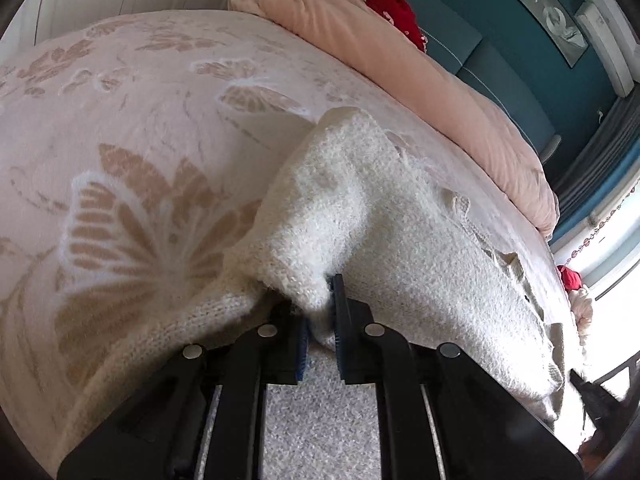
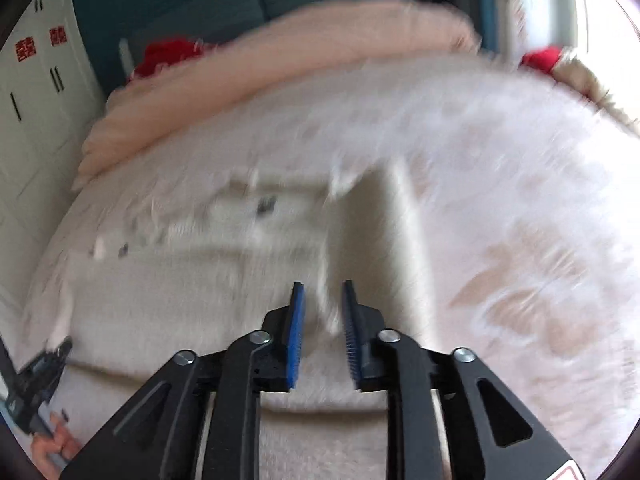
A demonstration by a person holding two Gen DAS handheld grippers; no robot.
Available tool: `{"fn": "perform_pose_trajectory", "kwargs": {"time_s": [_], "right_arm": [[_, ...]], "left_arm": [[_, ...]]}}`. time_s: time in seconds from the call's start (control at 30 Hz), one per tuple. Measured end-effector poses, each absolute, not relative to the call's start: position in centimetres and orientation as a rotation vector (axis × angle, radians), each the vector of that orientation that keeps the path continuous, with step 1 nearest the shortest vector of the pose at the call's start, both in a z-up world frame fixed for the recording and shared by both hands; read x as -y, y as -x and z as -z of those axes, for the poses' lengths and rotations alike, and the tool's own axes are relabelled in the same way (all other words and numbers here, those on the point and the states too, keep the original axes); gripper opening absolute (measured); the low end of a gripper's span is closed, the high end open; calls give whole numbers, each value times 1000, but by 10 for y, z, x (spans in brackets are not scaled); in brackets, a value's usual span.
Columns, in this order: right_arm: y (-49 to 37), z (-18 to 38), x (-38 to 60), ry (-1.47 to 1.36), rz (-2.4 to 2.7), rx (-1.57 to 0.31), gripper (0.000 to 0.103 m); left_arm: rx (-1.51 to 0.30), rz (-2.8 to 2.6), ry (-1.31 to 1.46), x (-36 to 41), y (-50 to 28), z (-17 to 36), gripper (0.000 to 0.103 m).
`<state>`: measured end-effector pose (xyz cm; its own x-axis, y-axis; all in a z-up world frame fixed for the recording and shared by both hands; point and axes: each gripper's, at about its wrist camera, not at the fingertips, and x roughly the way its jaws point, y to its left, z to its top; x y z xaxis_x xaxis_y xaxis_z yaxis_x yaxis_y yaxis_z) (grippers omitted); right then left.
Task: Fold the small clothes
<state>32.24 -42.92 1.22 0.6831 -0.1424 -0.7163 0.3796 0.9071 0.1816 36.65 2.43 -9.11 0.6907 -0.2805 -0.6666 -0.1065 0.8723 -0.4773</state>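
A cream knitted sweater (image 1: 420,248) lies spread on a pink bed blanket (image 1: 132,112) with butterfly patterns. My left gripper (image 1: 320,312) is shut on a sleeve or edge of the sweater and holds it lifted and folded over the body. In the right wrist view, which is blurred by motion, the sweater (image 2: 208,280) lies flat below my right gripper (image 2: 322,296). The right gripper's blue pads (image 2: 297,336) stand apart with nothing between them. The other gripper (image 2: 40,376) shows at the lower left of that view.
A pink duvet roll (image 1: 420,80) lies along the far side of the bed, with red cloth (image 1: 396,12) behind it. A teal headboard (image 1: 520,92) and white cupboards (image 2: 36,92) stand beyond. Another red item (image 1: 570,276) lies at the bed's right end.
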Motion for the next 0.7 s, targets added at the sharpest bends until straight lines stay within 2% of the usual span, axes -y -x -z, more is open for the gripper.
{"fn": "perform_pose_trajectory", "kwargs": {"time_s": [0.03, 0.07, 0.13, 0.2, 0.23, 0.27, 0.33, 0.47, 0.53, 0.57, 0.6, 0.7], "right_arm": [[-325, -20, 429, -338, 293, -744, 41], [-331, -23, 429, -338, 286, -738, 59], [-349, -16, 432, -313, 289, -778, 79], [-376, 11, 438, -322, 296, -895, 78], [-390, 32, 442, -363, 301, -979, 63], [-393, 39, 444, -381, 285, -998, 37], [-395, 26, 437, -395, 230, -945, 11], [-380, -16, 441, -409, 192, -766, 9], [-384, 8, 454, -383, 239, -822, 6], [-394, 41, 459, -367, 274, -950, 2], [-394, 54, 461, -369, 257, -967, 2], [-383, 23, 462, -427, 268, -870, 5]], "left_arm": [[-803, 105, 518, -25, -366, 92, 11], [-795, 108, 522, -25, -364, 93, 11], [-787, 110, 523, -25, -363, 94, 12], [-781, 110, 521, -25, -360, 95, 12], [-779, 110, 520, -24, -359, 96, 12], [-776, 109, 517, -24, -359, 96, 12], [-768, 108, 513, -23, -358, 96, 12], [-752, 99, 499, -20, -354, 96, 12], [-750, 96, 493, -19, -352, 95, 12], [-750, 96, 494, -19, -352, 95, 12], [-749, 98, 495, -19, -351, 94, 12], [-749, 97, 494, -18, -351, 94, 12]]}}
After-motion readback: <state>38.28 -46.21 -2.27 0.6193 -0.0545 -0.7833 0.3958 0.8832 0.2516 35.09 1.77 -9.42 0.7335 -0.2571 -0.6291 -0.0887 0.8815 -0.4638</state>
